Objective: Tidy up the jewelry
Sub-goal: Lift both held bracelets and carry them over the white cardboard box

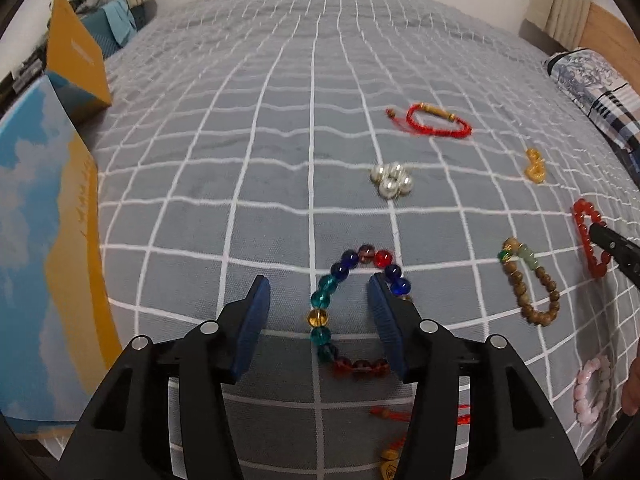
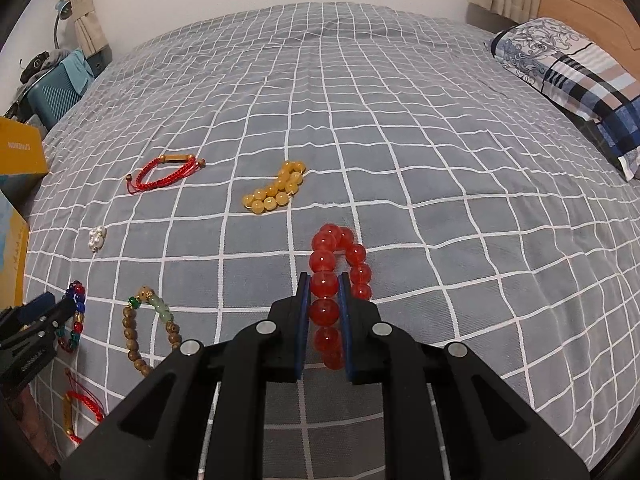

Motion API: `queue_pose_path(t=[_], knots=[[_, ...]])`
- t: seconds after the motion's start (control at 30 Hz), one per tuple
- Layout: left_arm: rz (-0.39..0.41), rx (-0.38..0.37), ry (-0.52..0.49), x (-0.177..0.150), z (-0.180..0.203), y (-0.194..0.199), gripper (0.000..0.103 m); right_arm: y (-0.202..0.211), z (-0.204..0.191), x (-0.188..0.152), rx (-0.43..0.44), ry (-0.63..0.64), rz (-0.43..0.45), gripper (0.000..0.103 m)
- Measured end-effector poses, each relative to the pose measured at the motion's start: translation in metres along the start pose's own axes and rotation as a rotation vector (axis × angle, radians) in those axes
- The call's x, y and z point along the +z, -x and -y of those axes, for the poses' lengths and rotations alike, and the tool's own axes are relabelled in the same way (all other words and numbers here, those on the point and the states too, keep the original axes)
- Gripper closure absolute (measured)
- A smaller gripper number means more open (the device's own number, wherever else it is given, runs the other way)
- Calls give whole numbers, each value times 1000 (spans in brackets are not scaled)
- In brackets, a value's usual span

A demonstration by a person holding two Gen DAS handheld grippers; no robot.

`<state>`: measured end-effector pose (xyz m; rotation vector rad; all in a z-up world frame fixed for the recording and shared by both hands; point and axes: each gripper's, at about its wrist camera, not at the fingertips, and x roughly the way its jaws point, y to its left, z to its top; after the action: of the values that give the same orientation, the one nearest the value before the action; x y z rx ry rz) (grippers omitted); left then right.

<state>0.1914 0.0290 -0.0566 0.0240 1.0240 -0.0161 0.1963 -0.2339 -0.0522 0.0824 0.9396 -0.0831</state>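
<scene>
The right tongs (image 2: 324, 300) are pressed together on the red bead bracelet (image 2: 336, 276), with one side of its loop between the two blue pads; the rest of the loop lies on the gray checked bed cover (image 2: 440, 160) in front of them. The left tongs (image 1: 318, 300) stand wide apart over the multicolor bead bracelet (image 1: 352, 304), which lies flat on the cover. Their right pad seems to touch or hide its right side, but the view there is not clear.

Just to the right of the multicolor bracelet lies a brown wooden bracelet (image 1: 532, 280) with some green beads, and near the right edge a pink bracelet (image 1: 592, 390). Farther away there is a small pile of white pearls (image 1: 392, 180), then a yellow bead bracelet (image 2: 274, 188) and a red cord bracelet (image 1: 438, 120), all well apart from each other. On the left side stands a yellow and blue box (image 1: 44, 240). At the far right of the bed lies a checked pillow (image 2: 572, 76).
</scene>
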Motion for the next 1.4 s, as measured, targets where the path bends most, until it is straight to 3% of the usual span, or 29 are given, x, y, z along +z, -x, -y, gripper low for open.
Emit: queue_pose_path(t=[0.07, 0.13, 0.17, 0.37, 0.8, 1.1, 1.4], knots=[[-2, 11, -12, 0, 2, -2, 56, 1, 0, 0, 2, -2, 1, 90], [-9, -2, -15, -1, 2, -3, 87, 0, 1, 0, 1, -3, 1, 90], [-20, -8, -14, -1, 1, -5, 91, 0, 1, 0, 1, -4, 1, 90], [-6, -33, 8, 1, -4, 1, 93, 2, 2, 1, 4, -10, 7, 90], [112, -75, 25, 7, -3, 29, 93, 14, 1, 3, -2, -11, 77, 90], [242, -64, 41, 11, -3, 57, 94, 28, -1, 5, 7, -14, 155, 90], [308, -33, 32, 14, -6, 71, 94, 41, -8, 6, -1, 4, 224, 90]])
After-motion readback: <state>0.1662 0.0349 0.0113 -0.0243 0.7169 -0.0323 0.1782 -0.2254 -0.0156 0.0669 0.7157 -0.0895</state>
